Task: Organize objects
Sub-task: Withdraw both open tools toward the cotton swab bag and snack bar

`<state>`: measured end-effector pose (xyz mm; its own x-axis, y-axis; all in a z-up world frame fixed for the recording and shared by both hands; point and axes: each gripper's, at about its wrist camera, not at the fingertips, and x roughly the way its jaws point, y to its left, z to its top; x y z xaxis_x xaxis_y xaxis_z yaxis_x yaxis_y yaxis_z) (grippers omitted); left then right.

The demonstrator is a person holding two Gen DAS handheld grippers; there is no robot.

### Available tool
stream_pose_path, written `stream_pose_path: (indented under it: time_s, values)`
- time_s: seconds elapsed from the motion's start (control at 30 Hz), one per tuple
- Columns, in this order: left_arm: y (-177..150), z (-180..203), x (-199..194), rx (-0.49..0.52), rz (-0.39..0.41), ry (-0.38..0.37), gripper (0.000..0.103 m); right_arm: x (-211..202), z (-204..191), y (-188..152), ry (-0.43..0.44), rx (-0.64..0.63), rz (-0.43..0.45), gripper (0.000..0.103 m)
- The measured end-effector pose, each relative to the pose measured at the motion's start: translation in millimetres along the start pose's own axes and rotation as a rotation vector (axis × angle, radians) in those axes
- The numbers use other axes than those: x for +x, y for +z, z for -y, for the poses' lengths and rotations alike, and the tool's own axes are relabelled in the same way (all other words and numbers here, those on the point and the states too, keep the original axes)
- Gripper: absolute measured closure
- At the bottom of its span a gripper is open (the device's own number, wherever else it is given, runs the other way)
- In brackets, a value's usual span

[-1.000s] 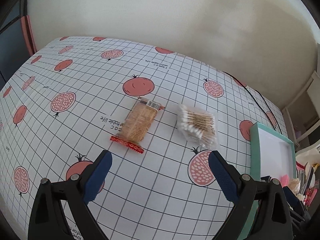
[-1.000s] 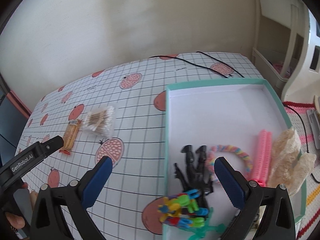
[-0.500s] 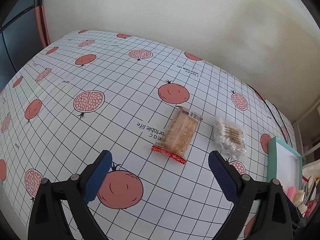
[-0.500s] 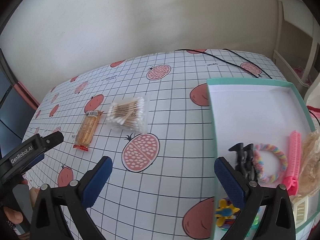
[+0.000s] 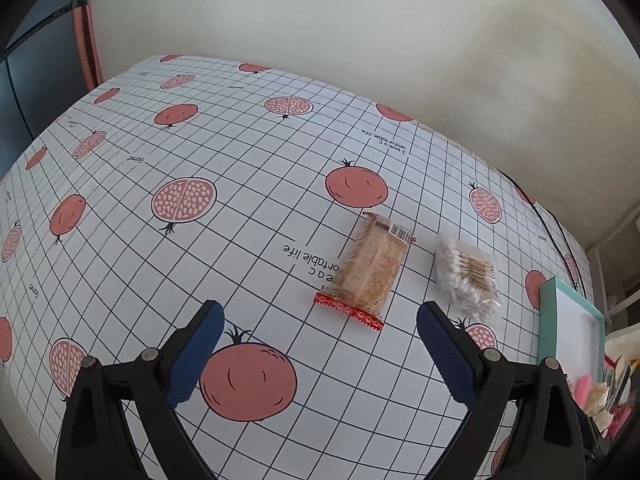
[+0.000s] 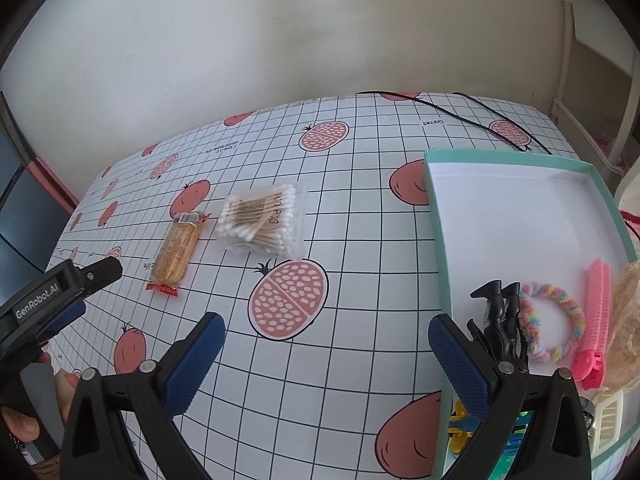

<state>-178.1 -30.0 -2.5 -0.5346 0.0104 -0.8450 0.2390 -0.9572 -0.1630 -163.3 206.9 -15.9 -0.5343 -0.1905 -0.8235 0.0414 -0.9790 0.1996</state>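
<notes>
A wrapped biscuit pack (image 5: 370,270) (image 6: 176,252) with red ends lies on the pomegranate-print tablecloth. Just to its right rests a clear bag of cotton swabs (image 5: 468,276) (image 6: 262,220). My left gripper (image 5: 320,340) hovers open a little short of the biscuit pack, nothing between its blue pads. My right gripper (image 6: 326,354) is open too, over bare cloth between the swabs and the teal box (image 6: 434,216). The box holds black hair clips (image 6: 500,320), a pastel scrunchie (image 6: 554,326), a pink clip (image 6: 592,328) and coloured clips near its front.
The left gripper's body and a hand (image 6: 44,364) show at the left of the right wrist view. A black cable (image 6: 460,114) runs along the table's far edge. A wall stands behind the table; white shelving (image 6: 592,92) is at the far right.
The right gripper has swung left, away from over the box toward the swabs. The left gripper has also shifted left, then held; biscuit and swabs have not moved.
</notes>
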Motion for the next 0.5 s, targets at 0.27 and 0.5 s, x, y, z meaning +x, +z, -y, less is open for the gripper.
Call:
stream_pose_path:
  time_s: [0.27,0.5]
  values:
    - [2,1,7,0.002,-0.026,-0.036,0.006,2,-1,5,-0.02,-0.002,-0.016,0.0]
    - [24,-27,13,-0.081,-0.026,-0.122,0.006,3,-13,25,-0.02,-0.039,-0.015,0.0]
